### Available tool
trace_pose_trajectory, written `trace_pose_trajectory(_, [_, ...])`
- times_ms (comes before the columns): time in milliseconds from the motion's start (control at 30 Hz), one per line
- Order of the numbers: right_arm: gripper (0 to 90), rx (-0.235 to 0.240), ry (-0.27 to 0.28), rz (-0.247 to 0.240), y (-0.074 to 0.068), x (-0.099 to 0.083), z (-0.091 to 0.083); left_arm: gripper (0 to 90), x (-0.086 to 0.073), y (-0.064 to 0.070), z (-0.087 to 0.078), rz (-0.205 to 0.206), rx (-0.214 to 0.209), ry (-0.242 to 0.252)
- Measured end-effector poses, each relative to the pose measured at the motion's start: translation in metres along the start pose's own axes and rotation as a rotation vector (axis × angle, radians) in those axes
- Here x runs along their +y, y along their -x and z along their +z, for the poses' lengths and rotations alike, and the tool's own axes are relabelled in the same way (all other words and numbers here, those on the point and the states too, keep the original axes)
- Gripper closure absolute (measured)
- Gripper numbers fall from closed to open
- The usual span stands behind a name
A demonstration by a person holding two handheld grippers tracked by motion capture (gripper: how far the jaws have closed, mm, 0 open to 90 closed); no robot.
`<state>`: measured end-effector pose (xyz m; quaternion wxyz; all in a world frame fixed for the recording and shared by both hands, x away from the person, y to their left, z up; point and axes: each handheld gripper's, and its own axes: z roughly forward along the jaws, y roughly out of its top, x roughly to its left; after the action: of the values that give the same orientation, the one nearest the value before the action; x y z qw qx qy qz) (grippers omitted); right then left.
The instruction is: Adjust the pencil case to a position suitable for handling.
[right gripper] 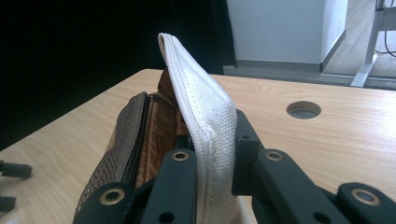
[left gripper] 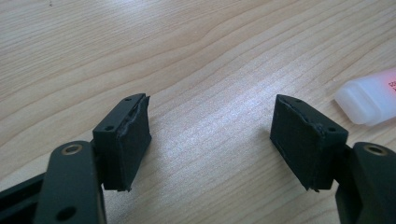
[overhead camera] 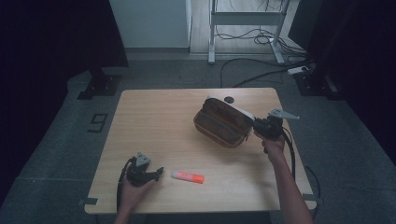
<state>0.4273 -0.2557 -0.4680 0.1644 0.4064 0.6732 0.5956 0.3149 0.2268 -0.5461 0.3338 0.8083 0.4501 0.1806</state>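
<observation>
Right tongs (right gripper: 210,154) clamp pouch's white flap (right gripper: 201,107); left tongs (left gripper: 210,140) agape beside tube (left gripper: 369,95).

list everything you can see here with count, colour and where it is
pouch: 1, brown mesh with a white flap, right half of the table, flap pinched by the right tongs
tube: 1, white body with an orange end, lying near the front edge, just right of the left tongs
table: 1, light wood, centre, with a round hole near its far edge
desk frame: 1, white, on the floor behind
cables: several, black, floor behind
left tongs: 1, black, open, over bare wood
right tongs: 1, black, shut on the flap
</observation>
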Motion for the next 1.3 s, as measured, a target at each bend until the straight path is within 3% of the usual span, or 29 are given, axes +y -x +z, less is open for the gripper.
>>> trace_pose_trajectory(433, [80.7, 0.073, -0.014, -0.017, -0.027, -0.009, -0.007, 28.2, 0.000, 0.000, 0.000, 0.001, 0.000, 0.001])
trace_pose_trajectory(800, [80.6, 0.109, -0.054, -0.038, -0.040, -0.019, -0.001, 28.2, 0.000, 0.000, 0.000, 0.001, 0.001, 0.000])
trace_pose_trajectory(933, [80.6, 0.114, -0.065, -0.027, -0.040, -0.026, 0.000, 28.1, 0.000, 0.000, 0.000, 0.001, 0.001, 0.000])
trace_pose_trajectory(1300, [80.3, 0.092, -0.117, -0.056, -0.039, -0.038, 0.001, 28.2, 0.000, 0.000, 0.000, 0.001, 0.000, 0.001])
